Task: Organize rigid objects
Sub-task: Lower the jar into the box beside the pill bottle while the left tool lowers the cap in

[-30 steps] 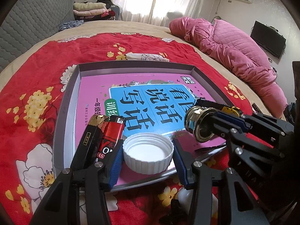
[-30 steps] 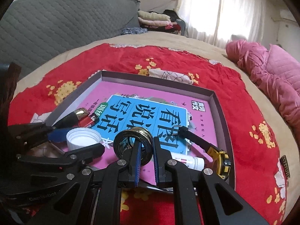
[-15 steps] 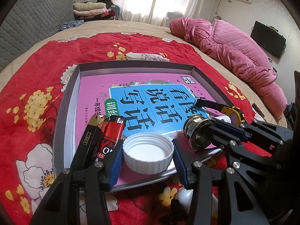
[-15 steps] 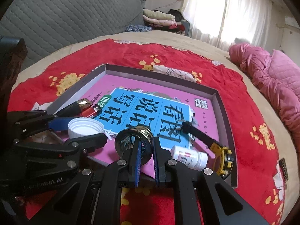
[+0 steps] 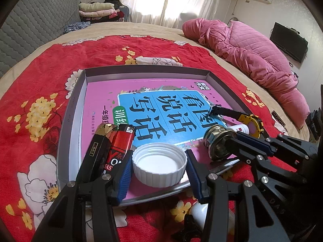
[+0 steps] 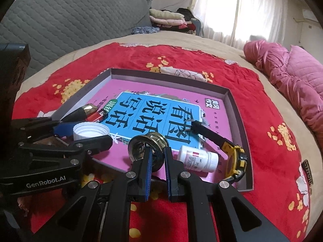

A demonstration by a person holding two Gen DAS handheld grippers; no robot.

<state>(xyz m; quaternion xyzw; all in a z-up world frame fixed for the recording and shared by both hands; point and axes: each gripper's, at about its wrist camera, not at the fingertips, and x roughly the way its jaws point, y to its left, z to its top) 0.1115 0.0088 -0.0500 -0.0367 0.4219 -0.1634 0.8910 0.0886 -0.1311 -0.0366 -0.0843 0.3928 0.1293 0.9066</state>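
The right gripper [image 6: 156, 157] pinches a shiny ring [image 6: 148, 148] low over the near edge of the tray [image 6: 238, 117], so letting go comes next, while the left gripper [image 5: 159, 167] hugs the white lid [image 5: 159, 164] there.

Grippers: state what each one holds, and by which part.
Right gripper is shut on the brass knob, clamped at its narrow waist. Left gripper brackets the white cap by its ribbed sides; whether the pads press cannot be told.
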